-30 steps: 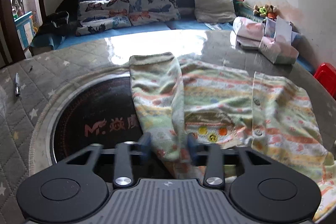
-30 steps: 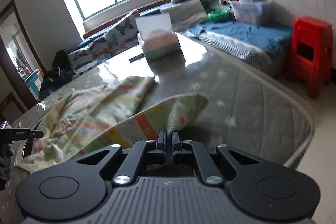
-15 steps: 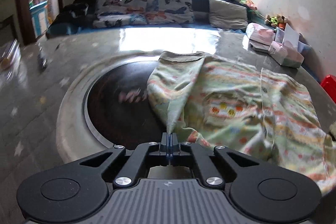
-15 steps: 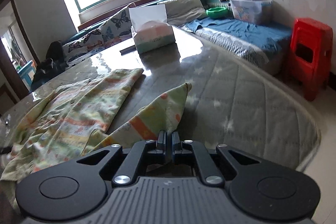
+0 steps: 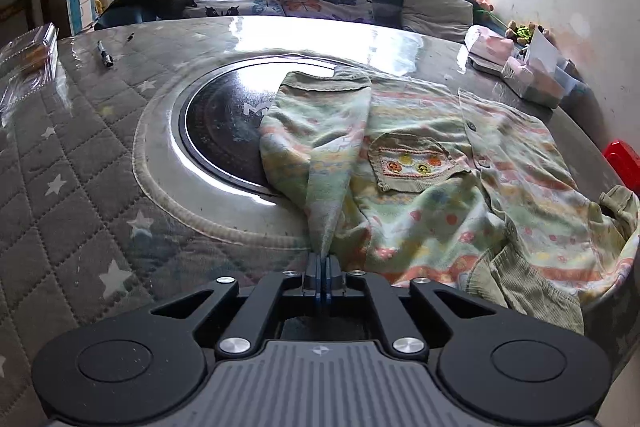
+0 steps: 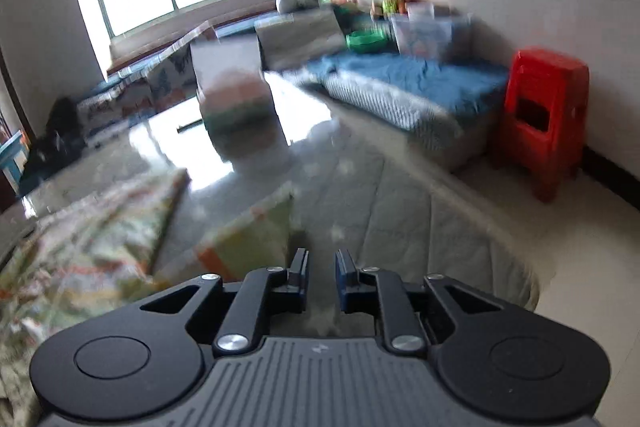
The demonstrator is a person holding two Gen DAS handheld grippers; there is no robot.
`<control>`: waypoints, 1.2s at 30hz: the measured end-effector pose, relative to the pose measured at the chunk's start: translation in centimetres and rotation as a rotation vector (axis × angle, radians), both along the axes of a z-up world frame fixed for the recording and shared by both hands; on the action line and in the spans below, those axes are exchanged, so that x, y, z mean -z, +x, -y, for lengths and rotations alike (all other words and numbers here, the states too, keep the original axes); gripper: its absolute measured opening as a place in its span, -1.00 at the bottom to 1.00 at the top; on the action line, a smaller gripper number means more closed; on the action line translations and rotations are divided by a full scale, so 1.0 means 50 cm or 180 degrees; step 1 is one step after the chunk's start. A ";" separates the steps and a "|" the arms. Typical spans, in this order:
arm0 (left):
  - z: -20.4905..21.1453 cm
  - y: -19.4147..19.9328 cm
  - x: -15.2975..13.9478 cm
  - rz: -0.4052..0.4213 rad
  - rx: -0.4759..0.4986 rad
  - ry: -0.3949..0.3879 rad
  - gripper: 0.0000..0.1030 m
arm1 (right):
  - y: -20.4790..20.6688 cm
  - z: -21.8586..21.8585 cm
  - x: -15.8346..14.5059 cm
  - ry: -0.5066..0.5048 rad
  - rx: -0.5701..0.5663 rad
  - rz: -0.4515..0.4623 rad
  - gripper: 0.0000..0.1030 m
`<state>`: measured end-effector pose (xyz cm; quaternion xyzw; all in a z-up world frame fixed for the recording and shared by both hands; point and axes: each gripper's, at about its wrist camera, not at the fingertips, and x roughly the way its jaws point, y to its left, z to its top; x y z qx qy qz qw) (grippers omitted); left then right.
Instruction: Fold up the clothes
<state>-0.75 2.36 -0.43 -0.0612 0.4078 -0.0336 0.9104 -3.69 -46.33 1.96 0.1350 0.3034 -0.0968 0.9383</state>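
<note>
A pale green striped child's jacket (image 5: 440,187) with a front pocket lies spread on the round table. Its left sleeve (image 5: 320,147) is folded over the body and runs down to my left gripper (image 5: 322,267), which is shut on the sleeve's edge near the table's front. In the blurred right wrist view the same jacket (image 6: 92,239) lies to the left, with its other sleeve (image 6: 256,231) lying just ahead and left of my right gripper (image 6: 322,267). That gripper is open with nothing between its fingers.
The table has a quilted grey cover (image 5: 60,187) under clear plastic and a dark glass turntable (image 5: 224,123). A pen (image 5: 105,53) and a clear box (image 5: 28,51) lie far left; tissue packs (image 5: 532,75) far right. A red stool (image 6: 544,119) stands beside the table.
My left gripper went from open around the sleeve to shut on it and pulled back toward the table's front. My right gripper let go of the other sleeve and opened; its view is now blurred.
</note>
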 end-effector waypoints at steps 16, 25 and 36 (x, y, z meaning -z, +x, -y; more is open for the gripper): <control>-0.001 0.011 -0.029 0.0165 -0.0024 -0.0012 -0.32 | 0.136 -0.096 0.029 -0.0318 -0.0508 -0.0358 -0.41; 0.005 0.032 -0.046 0.0252 0.0042 0.0011 -0.06 | -0.048 0.009 0.048 -0.0069 0.0163 -0.0480 -0.30; 0.031 0.074 -0.053 0.0295 0.0068 0.0193 0.13 | 0.053 -0.038 0.066 -0.0332 -0.0240 -0.0469 0.02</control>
